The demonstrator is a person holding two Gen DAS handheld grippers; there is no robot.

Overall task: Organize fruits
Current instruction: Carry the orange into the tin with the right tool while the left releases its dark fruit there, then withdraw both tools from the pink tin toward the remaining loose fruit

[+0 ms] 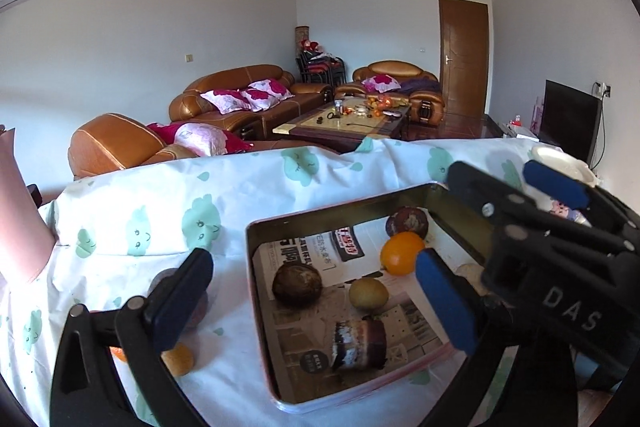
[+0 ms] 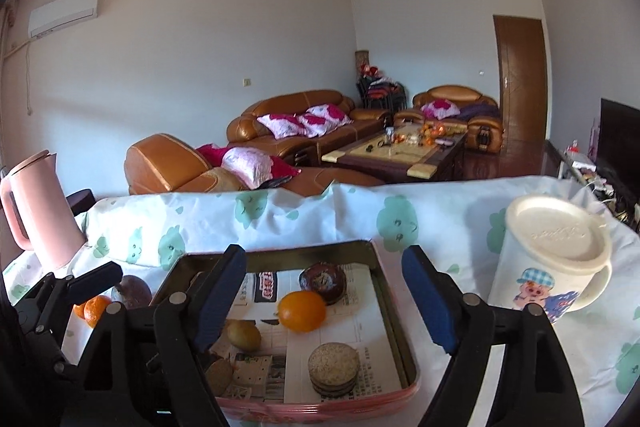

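Fruit sits mostly inside the tin tray (image 1: 256,267) on the cloud-print cloth (image 1: 160,203). Left wrist view: left gripper (image 1: 312,295) hangs over the tray's near left wall, jaws spread wide, nothing between them; one finger stands outside the tray, the other over its paper lining. Inside lie an orange (image 1: 401,253), a yellow-green fruit (image 1: 368,292), a dark brown round fruit (image 1: 296,284) and a dark reddish one (image 1: 407,221) at the far corner. A small orange (image 1: 179,359) rests on the cloth outside, beside the outer finger. Right wrist view: right gripper (image 2: 326,301) also stands open and empty above the tray, with a stack of round biscuits (image 2: 334,367) below it. Two more pieces, a tangerine (image 2: 94,309) and a dark fruit (image 2: 134,291), wait outside the tray's left wall. Risks, as judged: round fruit may roll off under a pinch; the lidded mug (image 2: 556,259) stands near the right finger and could tip; both grippers crowd one tray and may collide.
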